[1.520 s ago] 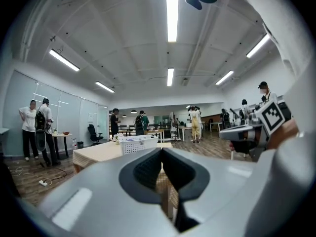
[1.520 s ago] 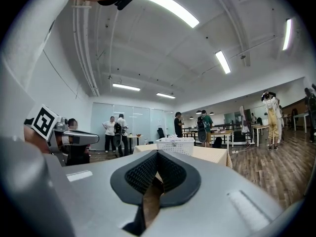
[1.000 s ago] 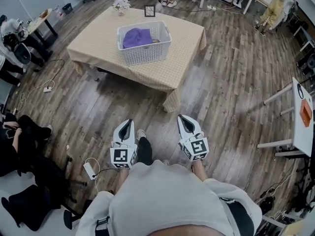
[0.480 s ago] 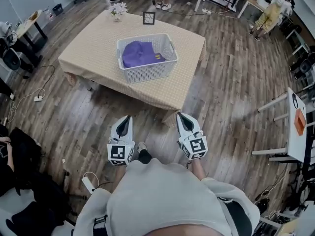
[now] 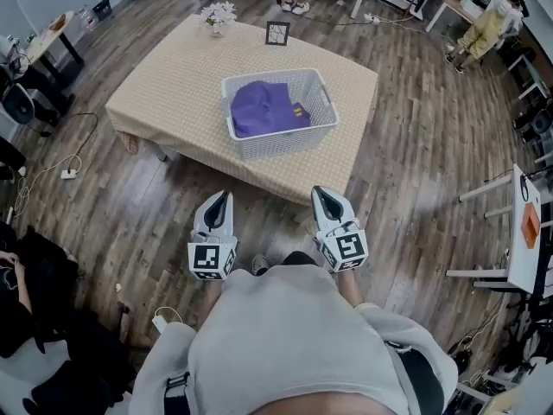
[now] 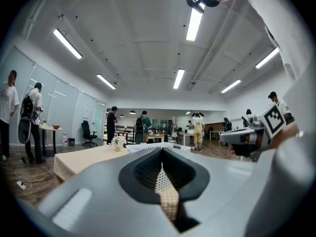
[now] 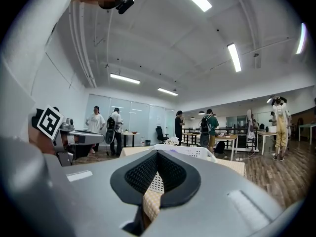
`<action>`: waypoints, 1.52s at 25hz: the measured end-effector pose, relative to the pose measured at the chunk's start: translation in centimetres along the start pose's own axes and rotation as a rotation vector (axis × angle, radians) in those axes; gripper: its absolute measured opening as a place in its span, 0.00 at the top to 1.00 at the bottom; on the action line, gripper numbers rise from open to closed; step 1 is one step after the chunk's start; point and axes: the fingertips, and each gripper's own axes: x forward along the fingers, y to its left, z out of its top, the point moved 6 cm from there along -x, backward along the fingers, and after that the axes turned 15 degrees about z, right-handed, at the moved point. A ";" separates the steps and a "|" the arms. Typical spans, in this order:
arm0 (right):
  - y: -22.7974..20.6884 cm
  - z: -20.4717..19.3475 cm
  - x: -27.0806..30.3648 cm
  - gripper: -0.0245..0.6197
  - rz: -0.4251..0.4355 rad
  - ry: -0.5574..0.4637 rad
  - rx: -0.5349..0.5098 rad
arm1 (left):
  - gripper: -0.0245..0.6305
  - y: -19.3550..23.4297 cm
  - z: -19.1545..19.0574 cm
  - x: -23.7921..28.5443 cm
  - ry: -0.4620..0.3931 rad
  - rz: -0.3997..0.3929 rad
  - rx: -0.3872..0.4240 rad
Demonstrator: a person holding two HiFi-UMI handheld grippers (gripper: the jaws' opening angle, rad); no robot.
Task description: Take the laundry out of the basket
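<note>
A white slatted laundry basket stands on a low table with a beige checked cloth. Inside it lies purple laundry with a small yellow stripe. My left gripper and right gripper hang side by side over the wooden floor, just short of the table's near edge. Both are shut with nothing held. The left gripper view shows its jaws pressed together, with the basket's rim beyond them. In the right gripper view the same holds for the jaws and the basket.
A flower vase and a small picture frame stand at the table's far end. A white side table is at the right. Cables and a power strip lie on the floor at the left. People stand at the room's far side.
The person has stepped toward the table, so the table and basket are nearer. Both grippers stay shut and side by side, now close to the table's near edge.
</note>
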 end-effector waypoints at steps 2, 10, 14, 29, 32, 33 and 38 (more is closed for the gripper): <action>-0.6 -0.2 1.3 0.96 0.001 -0.005 0.020 | 0.95 0.6 -0.2 1.4 0.007 -0.006 -0.002; -4.5 -1.2 6.1 0.96 -0.007 0.005 0.065 | 0.95 2.5 -1.1 8.0 0.054 -0.007 0.003; -8.3 -1.3 9.2 0.96 -0.016 -0.014 0.072 | 0.95 3.1 -0.9 12.5 0.054 0.006 0.021; -23.8 5.2 21.3 0.96 0.043 -0.135 -0.011 | 0.95 5.6 2.8 27.5 0.049 0.164 0.076; -25.4 5.1 23.3 0.96 0.049 -0.133 0.001 | 0.95 6.2 2.7 28.9 0.060 0.185 0.084; -25.6 4.9 23.9 0.96 0.050 -0.129 0.009 | 0.95 6.5 2.6 29.3 0.068 0.190 0.084; -26.4 3.4 27.0 0.96 0.041 -0.067 0.036 | 0.95 8.2 1.4 31.9 0.099 0.185 0.074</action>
